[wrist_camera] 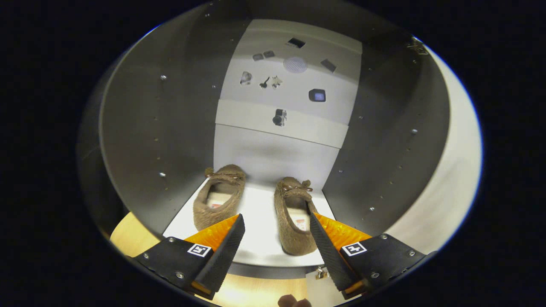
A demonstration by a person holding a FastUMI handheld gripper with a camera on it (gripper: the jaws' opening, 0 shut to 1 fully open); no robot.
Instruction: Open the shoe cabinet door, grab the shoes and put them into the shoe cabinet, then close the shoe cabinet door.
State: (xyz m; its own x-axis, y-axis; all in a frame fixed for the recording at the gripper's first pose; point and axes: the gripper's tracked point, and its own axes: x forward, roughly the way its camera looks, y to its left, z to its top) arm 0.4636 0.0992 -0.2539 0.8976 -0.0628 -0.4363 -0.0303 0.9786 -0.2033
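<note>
Two brown fuzzy slippers rest side by side on the white floor (260,213) of the open shoe cabinet, toes toward the back. The left slipper (219,196) lies just ahead of my left finger. The right slipper (294,217) lies between the fingers, its heel close against the right finger (324,243). My gripper (276,221) stands open at the cabinet's front edge, with only one finger near the right slipper. The cabinet's grey side walls (170,128) rise on both sides. The open door (448,170) curves away pale on the right.
The cabinet's white back panel (290,85) carries several small dark stickers, and a shelf edge (281,125) crosses it halfway up. Light wooden flooring (128,238) lies below the cabinet front. A small tag (320,273) hangs at the cabinet's front lip.
</note>
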